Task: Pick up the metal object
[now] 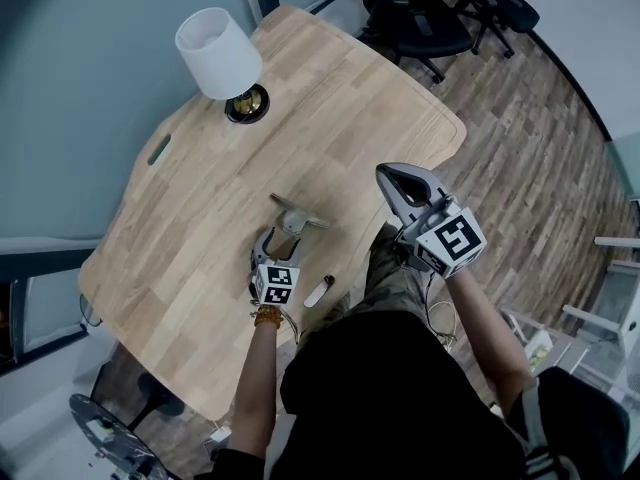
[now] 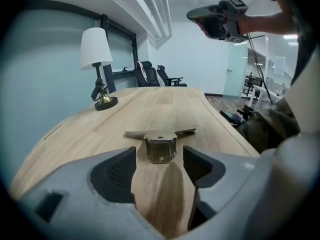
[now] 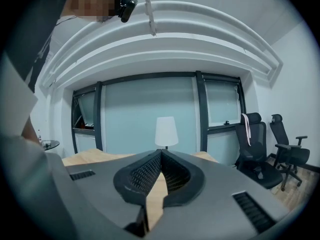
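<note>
The metal object point(image 1: 297, 218), a flat T-shaped bracket with thin side arms, lies on the wooden table point(image 1: 190, 218). In the left gripper view the metal object point(image 2: 161, 143) rests just ahead of my left gripper point(image 2: 159, 165), whose black pads stand wide apart and touch nothing. From the head view, the left gripper point(image 1: 281, 240) sits low on the table right behind the bracket. My right gripper point(image 1: 385, 174) is held up in the air to the right, with its jaws closed tip to tip and nothing between them point(image 3: 160, 156).
A white-shaded lamp point(image 1: 220, 56) on a brass base stands at the table's far end. A small white object point(image 1: 318, 290) lies near the table's front edge. Black office chairs point(image 1: 425, 13) stand on the wood floor beyond the table.
</note>
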